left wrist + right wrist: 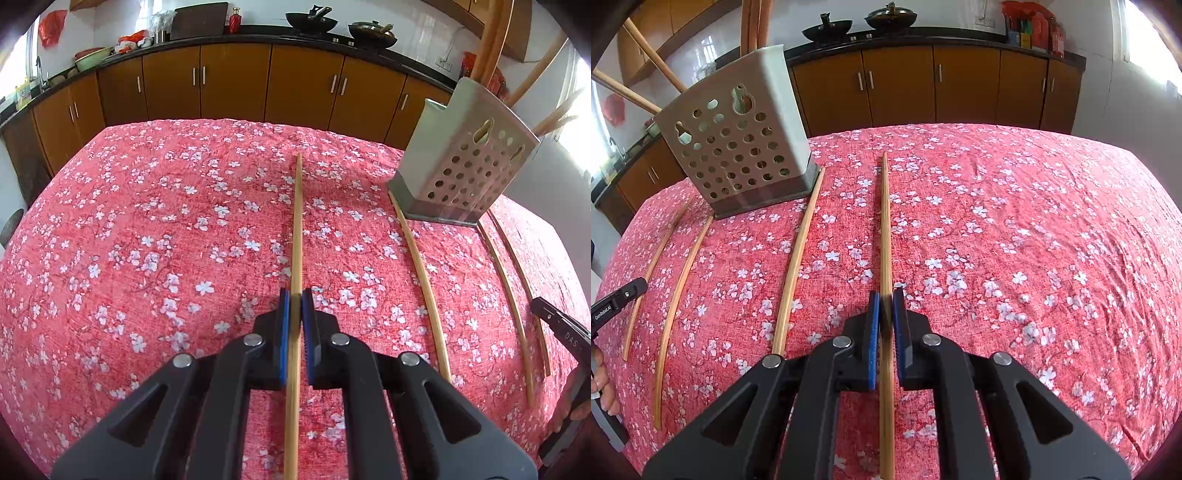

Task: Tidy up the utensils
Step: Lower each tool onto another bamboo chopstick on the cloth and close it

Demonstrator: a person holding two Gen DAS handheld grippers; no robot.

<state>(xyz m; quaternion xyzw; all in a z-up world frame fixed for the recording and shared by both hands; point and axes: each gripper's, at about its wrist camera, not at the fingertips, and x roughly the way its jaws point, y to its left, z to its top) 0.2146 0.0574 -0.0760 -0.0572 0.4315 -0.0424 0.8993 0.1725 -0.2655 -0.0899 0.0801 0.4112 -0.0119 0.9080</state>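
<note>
Left wrist: left fingers [295,295] clamp chopstick [297,221]; right fingers [886,295] clamp second chopstick [885,221].

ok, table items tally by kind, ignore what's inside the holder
Chopsticks: 4 (one in the left gripper, one in the right gripper, two loose)
Utensil holder: 1
Total: 5

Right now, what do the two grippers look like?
Both match: the left gripper and the right gripper have matte black angular arms with silver round rivets and ridged blue pads. White lettering marks each one's black side. No sleeves or cables show.
</note>
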